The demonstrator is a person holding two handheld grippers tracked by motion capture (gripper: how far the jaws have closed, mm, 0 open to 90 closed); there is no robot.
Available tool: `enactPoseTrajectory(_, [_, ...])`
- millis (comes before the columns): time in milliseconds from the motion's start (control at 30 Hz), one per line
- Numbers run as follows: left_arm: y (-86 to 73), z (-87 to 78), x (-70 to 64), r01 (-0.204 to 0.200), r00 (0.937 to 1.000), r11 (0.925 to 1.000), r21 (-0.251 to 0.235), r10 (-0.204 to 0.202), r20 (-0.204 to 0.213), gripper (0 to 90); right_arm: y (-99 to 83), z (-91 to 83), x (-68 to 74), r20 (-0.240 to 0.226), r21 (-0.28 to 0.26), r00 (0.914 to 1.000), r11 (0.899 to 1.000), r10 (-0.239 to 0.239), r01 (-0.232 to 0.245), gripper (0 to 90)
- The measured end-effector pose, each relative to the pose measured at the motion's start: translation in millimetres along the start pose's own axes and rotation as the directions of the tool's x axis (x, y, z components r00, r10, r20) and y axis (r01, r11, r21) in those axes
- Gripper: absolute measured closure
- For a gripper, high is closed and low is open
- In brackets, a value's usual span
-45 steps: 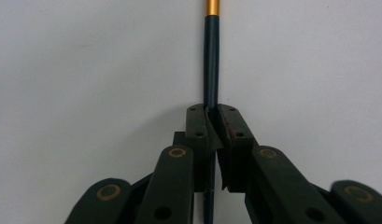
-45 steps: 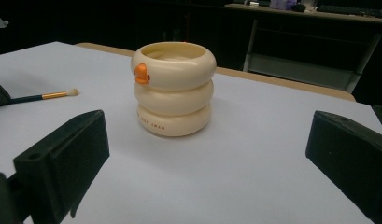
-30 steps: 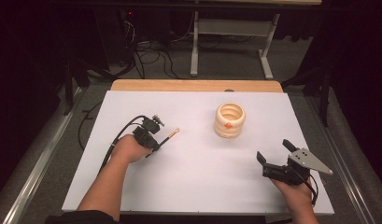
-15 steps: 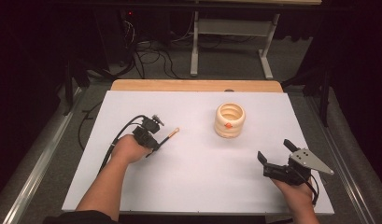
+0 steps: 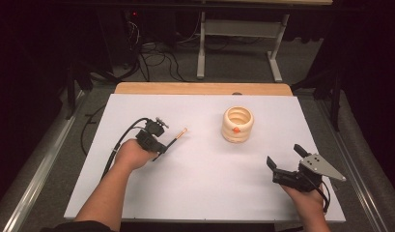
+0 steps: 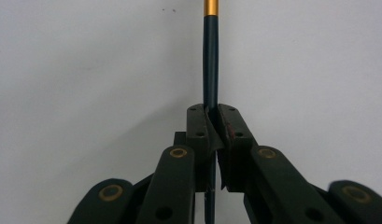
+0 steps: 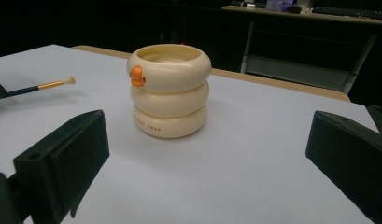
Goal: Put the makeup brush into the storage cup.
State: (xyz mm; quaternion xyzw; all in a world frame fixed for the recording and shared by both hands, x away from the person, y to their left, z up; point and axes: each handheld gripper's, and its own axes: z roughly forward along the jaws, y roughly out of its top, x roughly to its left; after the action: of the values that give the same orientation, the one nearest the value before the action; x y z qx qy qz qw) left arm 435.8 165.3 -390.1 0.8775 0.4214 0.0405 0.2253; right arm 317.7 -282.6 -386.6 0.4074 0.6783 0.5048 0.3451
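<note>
1. Brush (image 5: 178,137), a thin dark-handled one with a gold band and a pale tip, is pinched by the left gripper (image 5: 159,151) at the left-centre of the white table (image 5: 209,193); its tip points toward the far right.
2. In the left gripper view the jaws are pressed together on the dark handle (image 6: 210,70), which runs straight out from between them above bare white surface.
3. The cream ringed cup (image 5: 237,124), with a small orange knob on its side, stands upright right of centre, toward the far half of the table and well apart from the brush tip.
4. The right gripper (image 5: 288,164) sits near the table's near-right corner, its jaws spread wide with nothing between them; in the right gripper view the cup (image 7: 169,91) stands ahead, between the two black jaws but well beyond them.
5. Open white surface lies between the two grippers and between the cup and each table edge; a strip of wooden edge (image 5: 200,88) shows along the far side.
6. The right hand (image 5: 306,200) is close to the near edge; the left hand (image 5: 132,154) lies farther in from the left edge.
</note>
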Motion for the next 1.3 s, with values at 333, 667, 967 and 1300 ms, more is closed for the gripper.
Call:
enactPoseTrajectory(333, [-6.5, -5.0, -5.5, 0.003, 0.9999, 0.9956, -0.094, -0.002, 0.014, 84.3, 0.0, -0.2, -0.1, 0.003, 0.000, 1.0000, 1.000, -0.001, 0.001, 0.9])
enactPoseTrajectory(667, [-20.8, -14.0, -9.9, -0.002, 0.9999, 0.9800, -0.199, 0.004, 0.009, 84.3, 0.0, -0.1, 0.3, 0.004, 0.003, 1.0000, 1.000, -0.002, 0.002, 0.8])
enactPoseTrajectory(967, [-34.0, -16.3, -14.0, 0.000, 0.9998, 0.9620, -0.273, 0.005, 0.020, 84.3, -0.3, 0.6, 0.9, 0.002, 0.004, 1.0000, 1.000, -0.009, 0.009, 0.9])
enactPoseTrajectory(1300, [-53.3, -16.4, -10.1, 0.045, 0.9989, 0.9327, -0.358, -0.039, 0.024, 84.3, -0.5, 1.2, 1.9, 0.001, 0.008, 0.9999, 1.000, -0.010, 0.010, 0.9])
